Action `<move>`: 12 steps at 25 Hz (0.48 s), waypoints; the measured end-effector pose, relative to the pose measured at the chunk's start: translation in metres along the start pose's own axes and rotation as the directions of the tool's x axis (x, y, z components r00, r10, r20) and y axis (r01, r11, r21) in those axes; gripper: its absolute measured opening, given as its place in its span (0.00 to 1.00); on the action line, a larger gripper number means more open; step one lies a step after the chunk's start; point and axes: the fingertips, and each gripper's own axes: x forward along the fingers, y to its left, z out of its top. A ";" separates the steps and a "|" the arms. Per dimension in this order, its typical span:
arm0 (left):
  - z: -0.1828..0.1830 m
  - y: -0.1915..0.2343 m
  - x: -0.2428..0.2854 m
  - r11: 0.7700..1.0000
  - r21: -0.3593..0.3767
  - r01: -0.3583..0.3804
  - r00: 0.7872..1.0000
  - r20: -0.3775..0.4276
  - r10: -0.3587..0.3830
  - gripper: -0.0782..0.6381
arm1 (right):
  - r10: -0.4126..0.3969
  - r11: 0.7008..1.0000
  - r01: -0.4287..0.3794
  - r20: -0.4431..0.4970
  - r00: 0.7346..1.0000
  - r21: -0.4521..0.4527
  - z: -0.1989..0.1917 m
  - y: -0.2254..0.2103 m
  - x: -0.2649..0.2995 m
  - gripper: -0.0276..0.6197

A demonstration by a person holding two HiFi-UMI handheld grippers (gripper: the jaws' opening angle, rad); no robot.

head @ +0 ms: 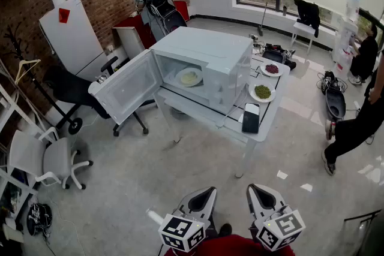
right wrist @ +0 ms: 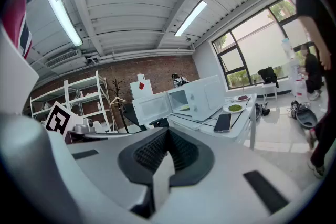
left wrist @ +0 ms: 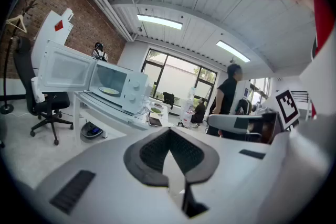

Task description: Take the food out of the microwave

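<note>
A white microwave (head: 204, 60) stands on a white table (head: 264, 129), its door (head: 126, 90) swung open to the left. Inside lies a plate of pale food (head: 189, 76). Both grippers are held low at the bottom of the head view, far from the table: my left gripper (head: 207, 193) and my right gripper (head: 255, 191), each shut with nothing between its jaws. The left gripper view shows the left gripper (left wrist: 169, 136) and the microwave (left wrist: 113, 86) far off. In the right gripper view, the right gripper (right wrist: 167, 136) points toward the microwave (right wrist: 197, 96).
On the table right of the microwave are a plate of green food (head: 262, 92), a plate of red food (head: 272, 69) and a black phone (head: 251, 117). A black office chair (head: 78, 93) stands by the open door and a white chair (head: 54, 159) at left. A person (head: 354, 123) stands at right.
</note>
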 end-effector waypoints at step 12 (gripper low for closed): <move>-0.002 0.001 0.001 1.000 -0.002 -0.006 1.000 -0.010 0.006 0.12 | 0.004 1.000 -0.004 -0.011 1.000 -0.002 -0.002 -0.001 0.001 0.06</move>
